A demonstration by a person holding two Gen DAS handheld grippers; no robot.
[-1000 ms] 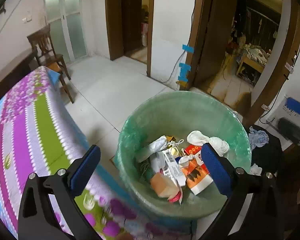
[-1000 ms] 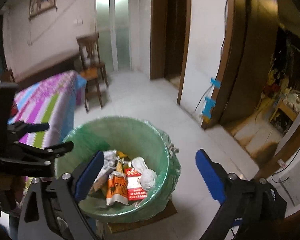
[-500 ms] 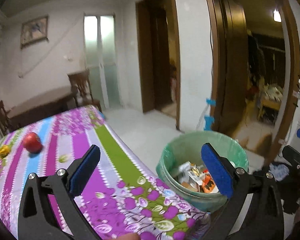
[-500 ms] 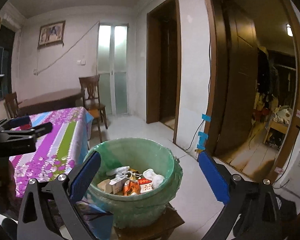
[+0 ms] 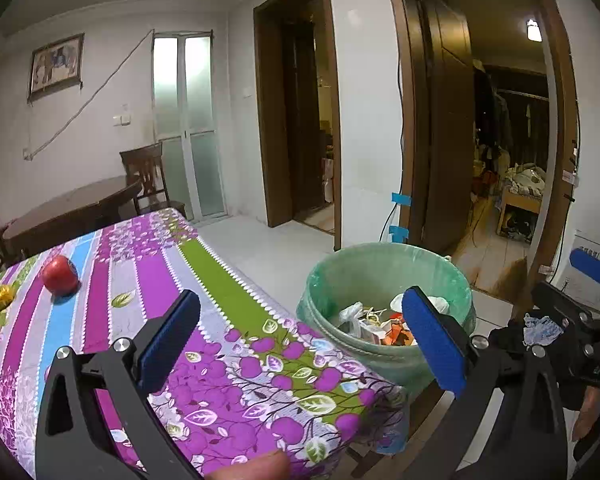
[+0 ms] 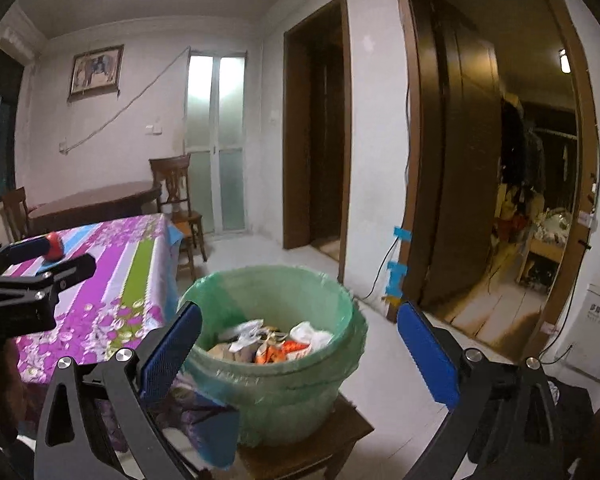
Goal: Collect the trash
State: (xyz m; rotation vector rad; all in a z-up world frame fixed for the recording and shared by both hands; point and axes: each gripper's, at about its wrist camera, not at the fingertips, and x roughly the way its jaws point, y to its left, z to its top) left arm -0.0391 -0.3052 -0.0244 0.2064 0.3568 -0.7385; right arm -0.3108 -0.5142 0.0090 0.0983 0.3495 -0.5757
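Green bin (image 6: 276, 376), one red apple (image 5: 60, 275)

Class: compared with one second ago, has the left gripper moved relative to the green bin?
Yes. The left gripper has pulled back and tilted up from above the green bin, which now looks smaller, beyond the table.

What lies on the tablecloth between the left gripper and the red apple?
Nothing: in the left wrist view, the striped tablecloth between the open left gripper and the apple is bare.
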